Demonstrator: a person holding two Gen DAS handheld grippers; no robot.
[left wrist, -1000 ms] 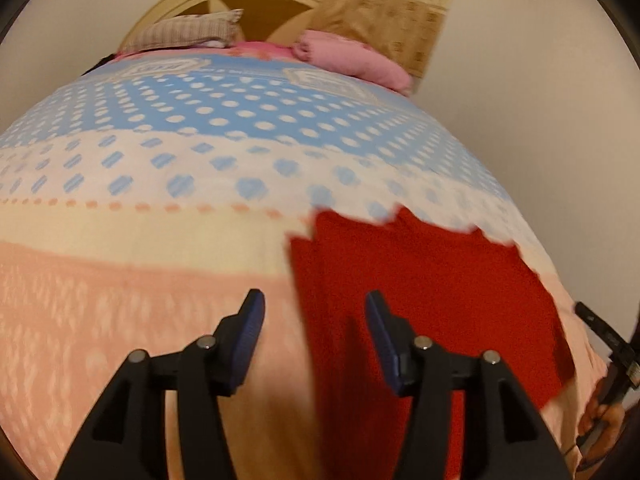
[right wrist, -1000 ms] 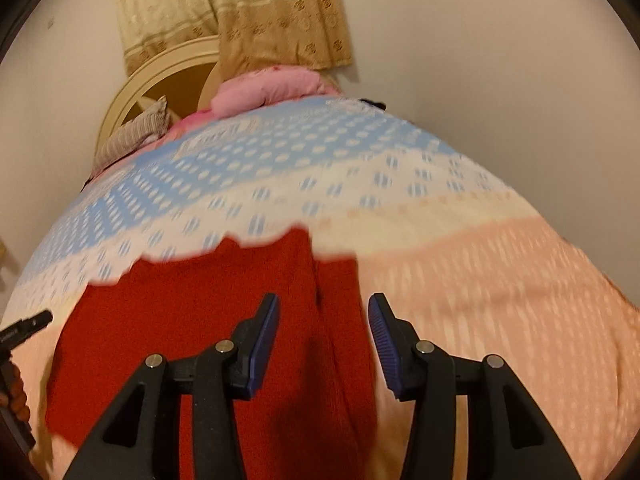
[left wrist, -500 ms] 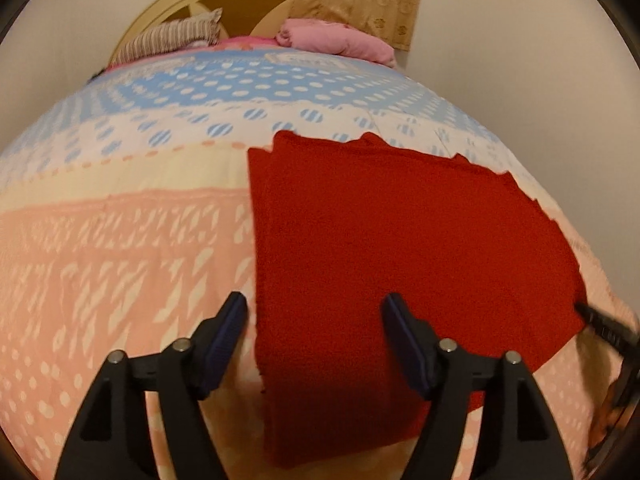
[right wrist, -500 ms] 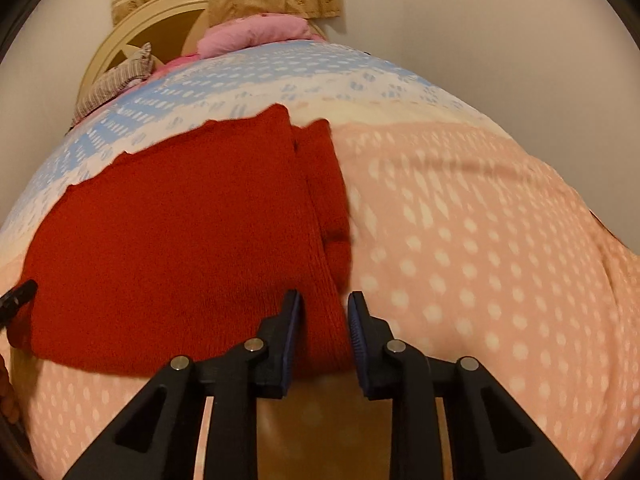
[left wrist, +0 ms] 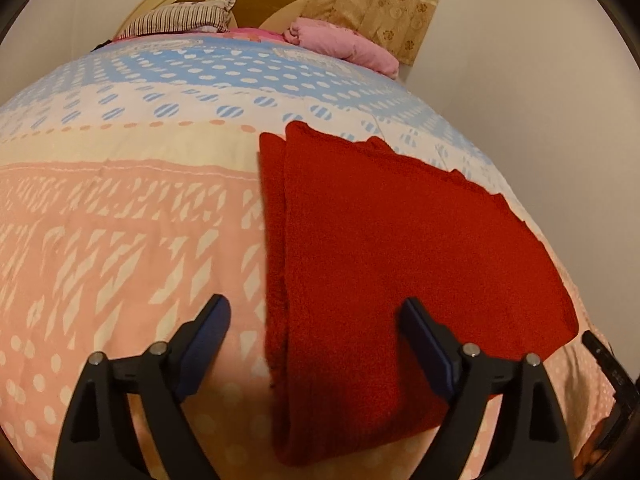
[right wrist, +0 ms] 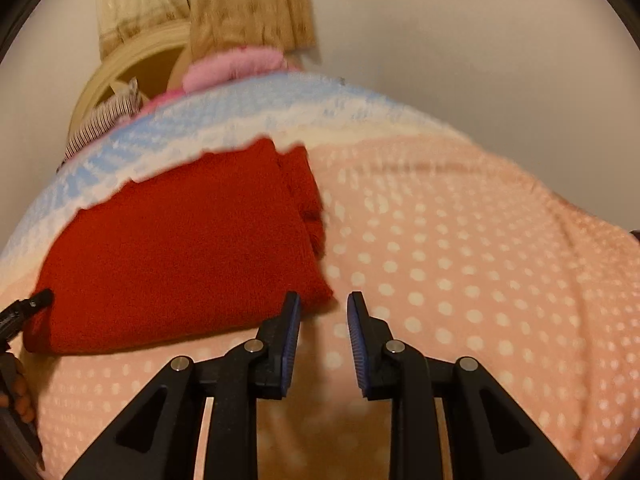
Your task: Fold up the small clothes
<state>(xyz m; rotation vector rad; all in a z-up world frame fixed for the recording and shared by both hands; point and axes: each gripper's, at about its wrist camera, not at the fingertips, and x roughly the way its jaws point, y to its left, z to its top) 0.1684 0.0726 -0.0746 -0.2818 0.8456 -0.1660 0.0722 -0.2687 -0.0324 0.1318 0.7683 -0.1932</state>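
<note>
Since the earlier frame both claws have dropped closer to the folded red knit garment (left wrist: 400, 248), lying on the patterned pink, cream and blue bedspread (left wrist: 120, 240) near its front edge. Left gripper (left wrist: 316, 344): jaws opening, straddling the garment's near left folded edge, pads not pressing. Right gripper (right wrist: 323, 334): narrowly parted, empty, just beside the garment's near right corner (right wrist: 316, 292). Risks, as judged: left pads may pinch only the top layer, so the fold peels apart; right may close on bedspread and miss the corner; uneven lift skews the next fold.
</note>
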